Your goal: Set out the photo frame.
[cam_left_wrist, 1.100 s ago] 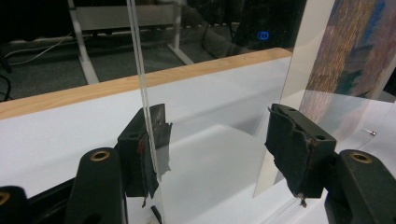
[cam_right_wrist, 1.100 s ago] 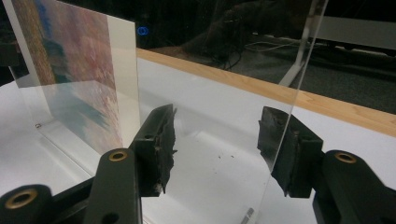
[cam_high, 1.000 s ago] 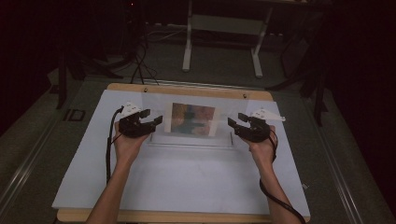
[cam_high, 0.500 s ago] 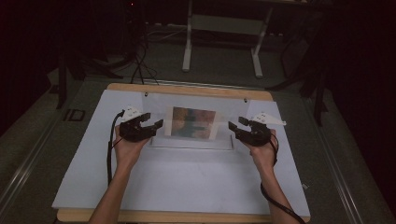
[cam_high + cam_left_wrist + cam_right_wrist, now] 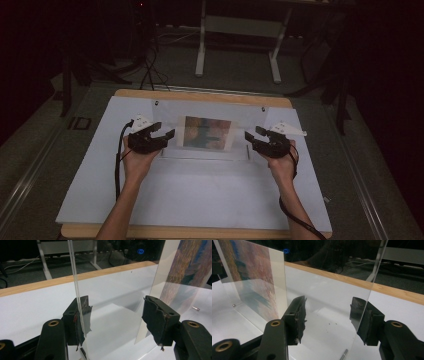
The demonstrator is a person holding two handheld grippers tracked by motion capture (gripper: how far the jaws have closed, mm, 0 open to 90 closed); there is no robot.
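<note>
Hands are seen coming in from the bottom of the high view, each with a gripper held at one end of a clear stand that is set upright on a white sheet (image 5: 200,195) covering the wooden table (image 5: 200,96).

At the left, the left gripper (image 5: 169,134) is held at the left end of the clear stand (image 5: 206,152), with its black cable trailing down along the forearm. In the left gripper view, the left gripper (image 5: 117,315) is seen released, its two padded jaws spread wide, and the near edge of the clear stand (image 5: 75,290) is seen rising just in front of the left-hand jaw; whether pad and edge are touching cannot be told.

In the middle, a picture (image 5: 207,132) in blurred reddish and blue-green tones is held upright inside the clear panels. It is seen at the far right of the left gripper view (image 5: 190,265) and at the far left of the right gripper view (image 5: 252,272).

At the right, the right gripper (image 5: 252,135) is held at the right end of the stand. In the right gripper view, the right gripper (image 5: 328,315) is likewise seen released, jaws well apart, and the edge of the clear stand (image 5: 372,290) is seen crossing in front of the right-hand jaw. Nothing is grasped by either gripper.
</note>
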